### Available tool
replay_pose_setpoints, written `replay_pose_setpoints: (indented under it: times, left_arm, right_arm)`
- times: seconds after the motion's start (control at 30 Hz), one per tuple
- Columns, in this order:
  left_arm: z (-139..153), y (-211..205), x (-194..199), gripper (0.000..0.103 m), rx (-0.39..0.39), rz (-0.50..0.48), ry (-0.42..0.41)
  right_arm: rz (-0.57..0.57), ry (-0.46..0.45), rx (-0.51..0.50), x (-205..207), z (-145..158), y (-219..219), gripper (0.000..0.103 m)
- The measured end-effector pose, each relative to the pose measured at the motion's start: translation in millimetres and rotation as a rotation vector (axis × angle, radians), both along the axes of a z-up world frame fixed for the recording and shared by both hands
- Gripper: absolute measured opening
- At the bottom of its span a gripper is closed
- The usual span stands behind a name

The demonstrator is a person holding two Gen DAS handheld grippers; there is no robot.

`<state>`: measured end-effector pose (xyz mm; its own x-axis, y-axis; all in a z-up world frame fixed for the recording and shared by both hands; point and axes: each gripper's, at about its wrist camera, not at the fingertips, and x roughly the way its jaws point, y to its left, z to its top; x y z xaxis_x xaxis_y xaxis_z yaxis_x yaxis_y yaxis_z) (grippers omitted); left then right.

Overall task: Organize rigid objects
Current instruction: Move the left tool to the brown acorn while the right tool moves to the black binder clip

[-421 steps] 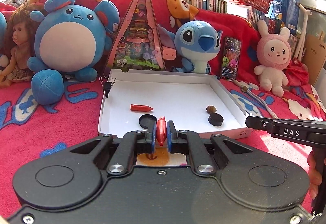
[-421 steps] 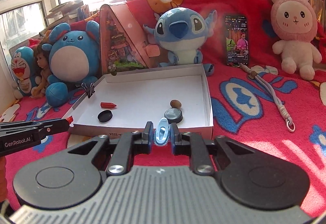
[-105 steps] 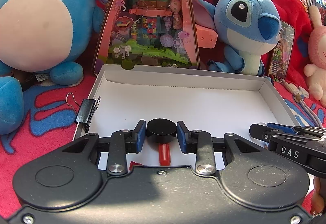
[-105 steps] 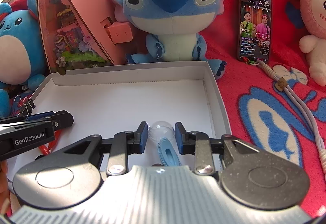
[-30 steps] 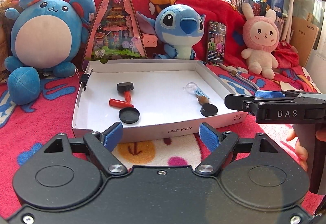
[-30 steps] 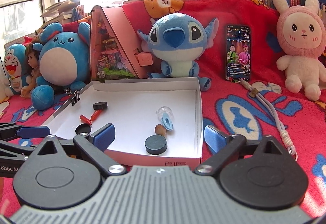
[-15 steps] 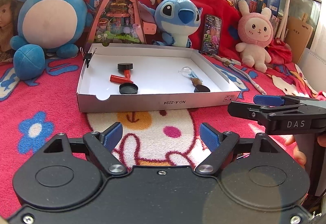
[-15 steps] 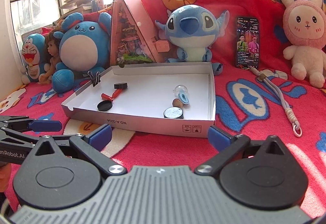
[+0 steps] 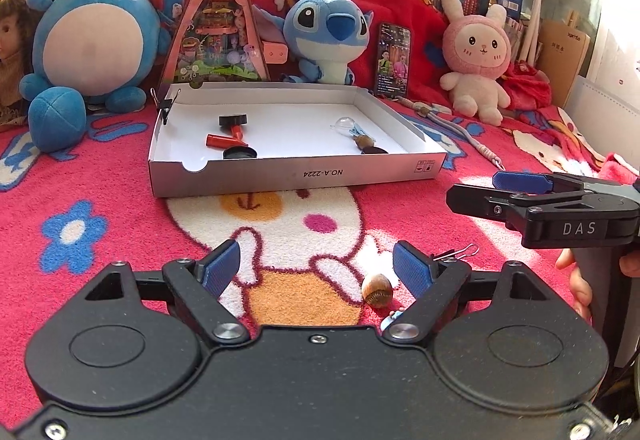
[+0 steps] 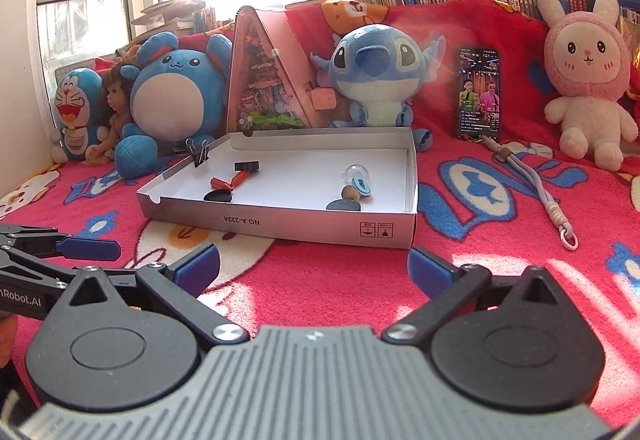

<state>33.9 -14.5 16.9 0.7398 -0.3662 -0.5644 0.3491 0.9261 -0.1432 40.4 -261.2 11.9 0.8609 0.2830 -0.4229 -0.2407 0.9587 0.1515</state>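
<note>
A white cardboard tray lies on the red blanket. Inside it at the left are a black knob, a red crayon and a black disc; at the right are a clear bulb with a blue clip, a brown nut and a dark disc. My left gripper is open and empty, low over the blanket in front of the tray. A brown nut lies on the blanket by its right finger. My right gripper is open and empty.
A wire clip lies on the blanket near the nut. Plush toys, a triangular pink house model, a phone and a lanyard stand behind and right of the tray. A black binder clip grips the tray's left wall.
Both grippers have drawn back from the tray toward me, open and empty. The nut and wire clip on the blanket have come into the left wrist view.
</note>
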Motion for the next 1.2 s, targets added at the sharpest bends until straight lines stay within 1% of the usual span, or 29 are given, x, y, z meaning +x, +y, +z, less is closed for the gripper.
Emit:
replay_pose_setpoints:
  times: [0.13, 0.23, 0.27, 0.3, 0.37, 0.43, 0.5, 0.57, 0.6, 0.63, 0.67, 0.7, 0.77, 0.93, 1.2]
  left_arm:
    - [-3, -2, -10, 0.083, 0.016, -0.024, -0.008]
    - [-5, -3, -14, 0.083, 0.026, -0.035, -0.002]
    - [-6, -3, -15, 0.081, 0.026, -0.04, 0.003]
    - [-7, -3, -16, 0.076, 0.025, -0.042, 0.008]
    - [-8, -3, -17, 0.073, 0.022, -0.058, 0.02]
    - [-10, -3, -17, 0.066, 0.02, -0.068, 0.027]
    - [-11, -4, -16, 0.055, 0.018, -0.071, 0.039]
    - [-12, -5, -14, 0.048, 0.006, -0.071, 0.054]
    - [-12, -6, -13, 0.046, -0.001, -0.073, 0.06]
    - [-12, -7, -12, 0.046, -0.006, -0.075, 0.064]
    - [-13, -8, -11, 0.043, -0.01, -0.079, 0.068]
    - [-13, -9, -10, 0.036, -0.01, -0.083, 0.072]
    - [-13, -12, -9, 0.029, -0.008, -0.093, 0.074]
    - [-13, -18, -7, 0.027, -0.006, -0.092, 0.072]
    - [-15, -21, -2, 0.027, -0.031, -0.078, 0.085]
  right_arm:
    - [0.017, 0.012, 0.023, -6, -3, -5, 0.103]
    - [0.033, 0.022, 0.022, -10, -6, -6, 0.103]
    - [0.039, 0.025, 0.018, -11, -6, -6, 0.103]
    - [0.052, 0.029, 0.008, -12, -8, -6, 0.103]
    - [0.072, 0.029, -0.019, -14, -9, -3, 0.103]
    - [0.086, 0.024, -0.055, -18, -10, 1, 0.103]
    - [0.1, 0.023, -0.082, -21, -11, 5, 0.103]
    - [0.107, 0.028, -0.103, -21, -13, 8, 0.103]
    - [0.11, 0.03, -0.115, -22, -15, 10, 0.103]
    - [0.116, 0.03, -0.125, -22, -16, 12, 0.103]
    - [0.121, 0.03, -0.132, -23, -16, 13, 0.103]
    - [0.127, 0.028, -0.137, -24, -17, 15, 0.103]
    - [0.139, 0.022, -0.143, -26, -17, 18, 0.103]
    - [0.149, 0.04, -0.147, -23, -19, 21, 0.103]
    - [0.115, 0.09, -0.158, -14, -29, 24, 0.103]
